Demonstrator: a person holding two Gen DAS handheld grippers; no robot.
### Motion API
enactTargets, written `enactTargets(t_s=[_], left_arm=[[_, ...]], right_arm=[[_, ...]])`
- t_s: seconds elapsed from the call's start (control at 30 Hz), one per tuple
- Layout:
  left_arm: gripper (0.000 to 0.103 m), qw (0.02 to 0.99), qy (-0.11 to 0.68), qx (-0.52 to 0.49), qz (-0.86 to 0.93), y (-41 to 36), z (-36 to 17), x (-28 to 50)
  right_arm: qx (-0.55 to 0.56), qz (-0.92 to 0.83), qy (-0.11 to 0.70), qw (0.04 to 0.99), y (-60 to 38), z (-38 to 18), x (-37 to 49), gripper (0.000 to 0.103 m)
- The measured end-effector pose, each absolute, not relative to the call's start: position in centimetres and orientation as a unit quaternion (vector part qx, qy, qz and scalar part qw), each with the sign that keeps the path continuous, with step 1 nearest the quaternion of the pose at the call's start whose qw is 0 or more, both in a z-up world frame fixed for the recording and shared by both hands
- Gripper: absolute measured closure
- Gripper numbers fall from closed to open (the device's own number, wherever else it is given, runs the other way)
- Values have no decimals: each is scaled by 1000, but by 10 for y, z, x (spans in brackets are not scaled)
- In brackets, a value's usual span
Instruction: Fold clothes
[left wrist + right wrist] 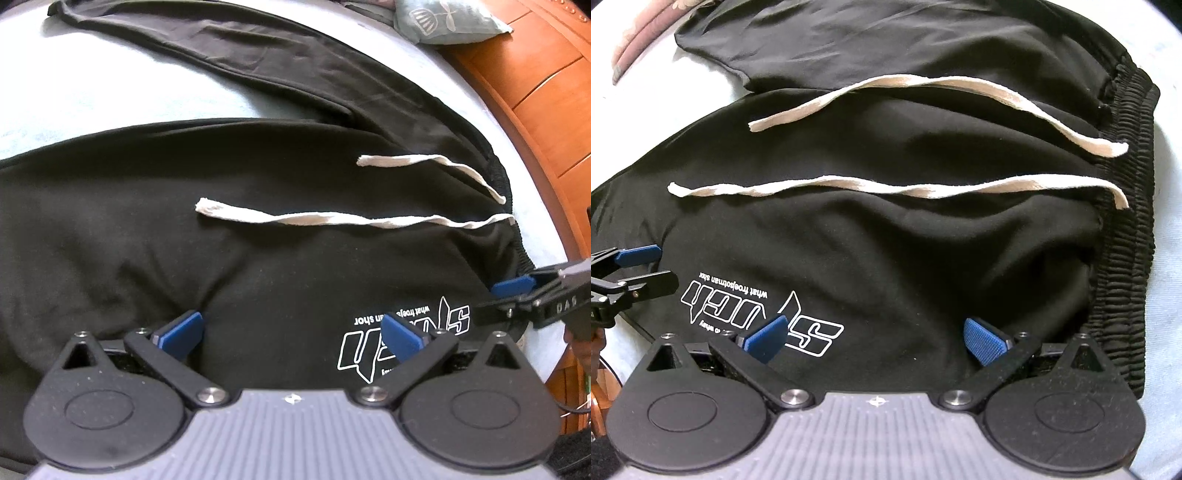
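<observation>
Black trousers (258, 177) lie spread out on the pale bed sheet (92, 85), waistband (1123, 236) toward the bed's side edge where the wooden bed frame (535, 92) runs along. One leg stretches off toward the far corner of the bed, the other lies across the near part, with a strip of pale sheet showing between them.

Two white drawstrings (332, 218) trail from the waistband across the front of the trousers, loose and slightly twisted, apart from each other. Nearer the cameras, a white printed logo (768, 321) sits on the fabric, reading upside down in both views.

Left gripper (291, 332) hangs over the trousers, jaws spread wide, blue pads (184, 328) well apart, nothing between them but the cloth below. It points steeply down at the fabric beside the logo. Whether the tips touch the cloth, I cannot tell.

Right gripper (875, 336) is the same story: jaws wide open, blue pads on either side, the logo's end just beside one pad and the gathered waistband off to the other side. It grips nothing.

In the left wrist view the right gripper pokes in at the sheet's edge near the waistband. A grey-green cushion (447, 18) rests at the far corner of the bed by the wooden frame.
</observation>
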State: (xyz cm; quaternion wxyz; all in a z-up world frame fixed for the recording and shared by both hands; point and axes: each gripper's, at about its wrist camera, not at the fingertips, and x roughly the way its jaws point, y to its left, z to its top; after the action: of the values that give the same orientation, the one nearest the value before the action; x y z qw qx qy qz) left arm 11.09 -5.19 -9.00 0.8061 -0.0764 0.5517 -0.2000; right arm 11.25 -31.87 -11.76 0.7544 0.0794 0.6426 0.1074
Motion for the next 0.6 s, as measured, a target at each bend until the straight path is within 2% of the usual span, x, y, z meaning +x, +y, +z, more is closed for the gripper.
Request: enactTargets(t_s=[0.6], left_arm=[[1, 810, 538, -97, -212, -44, -91, 111]], right_arm=[[-12, 106, 682, 723, -300, -123, 113, 0]])
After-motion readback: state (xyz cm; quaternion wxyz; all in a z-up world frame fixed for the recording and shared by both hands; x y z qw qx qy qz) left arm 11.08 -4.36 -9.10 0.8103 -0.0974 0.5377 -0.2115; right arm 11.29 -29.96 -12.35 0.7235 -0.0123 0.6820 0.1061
